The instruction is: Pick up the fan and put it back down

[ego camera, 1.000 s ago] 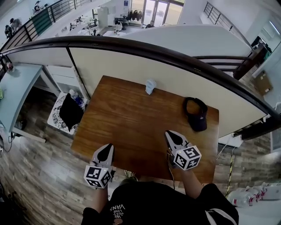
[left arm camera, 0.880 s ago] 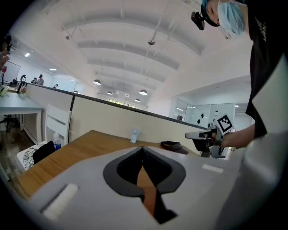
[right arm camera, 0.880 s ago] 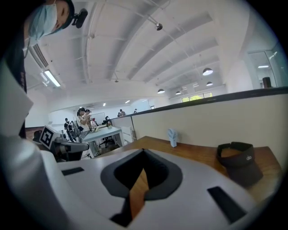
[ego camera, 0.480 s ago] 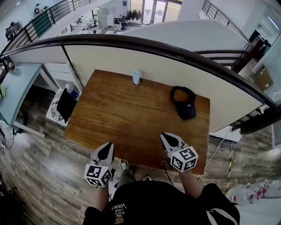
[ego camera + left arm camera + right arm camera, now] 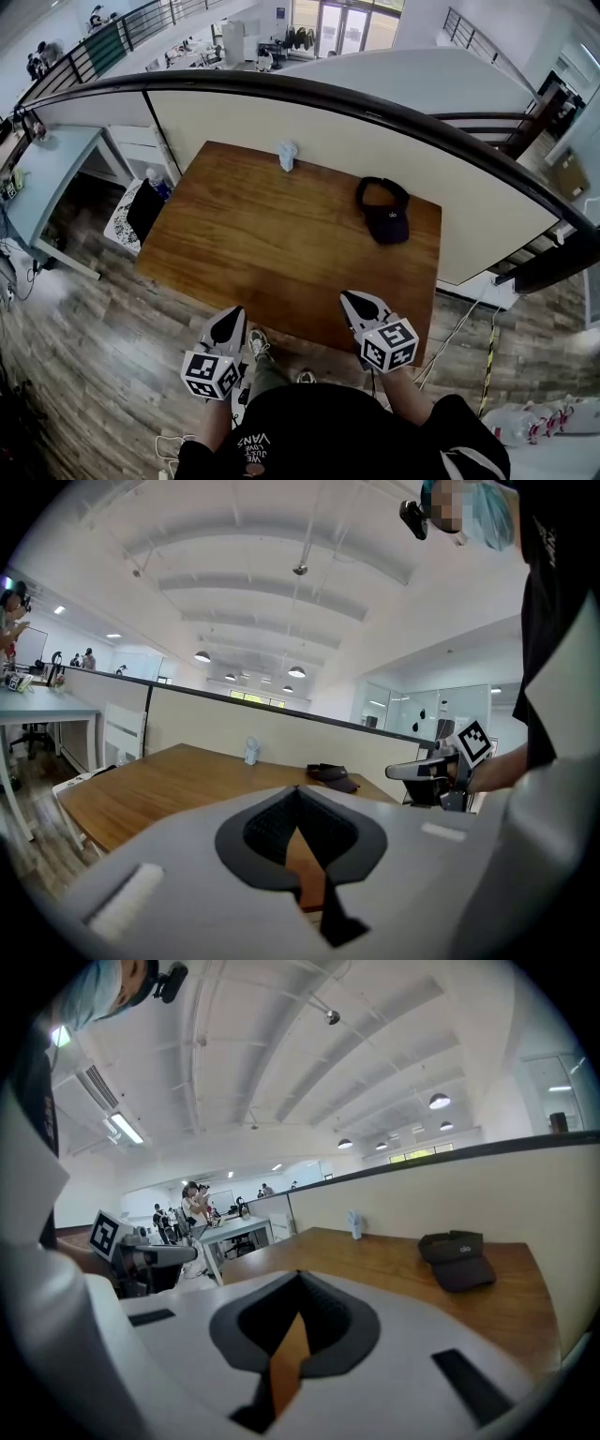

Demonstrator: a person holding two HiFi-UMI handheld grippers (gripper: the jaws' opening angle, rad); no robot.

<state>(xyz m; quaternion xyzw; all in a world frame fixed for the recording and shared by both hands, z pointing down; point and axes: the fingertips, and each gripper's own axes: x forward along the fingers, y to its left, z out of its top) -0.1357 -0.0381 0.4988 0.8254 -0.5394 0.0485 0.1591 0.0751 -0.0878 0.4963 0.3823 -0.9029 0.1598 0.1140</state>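
Observation:
A small pale fan [image 5: 287, 156] stands upright at the far edge of the wooden table [image 5: 262, 253], against the partition; it shows tiny in the left gripper view as the fan [image 5: 250, 751] and in the right gripper view as the fan [image 5: 353, 1224]. My left gripper [image 5: 227, 323] hangs off the table's near edge, over the floor, shut and empty. My right gripper [image 5: 356, 306] sits at the near edge, also shut with nothing in it. Both are far from the fan.
A dark cap [image 5: 383, 212] lies at the table's far right, also the cap [image 5: 457, 1258]. A cream partition with a dark rail [image 5: 375, 122] backs the table. A chair with a black bag [image 5: 145, 208] stands to the left. Wood floor surrounds the table.
Both grippers have drawn back toward the near edge; the table, fan and cap now sit farther away in the head view. The left gripper has moved from the table's near edge to over the floor.

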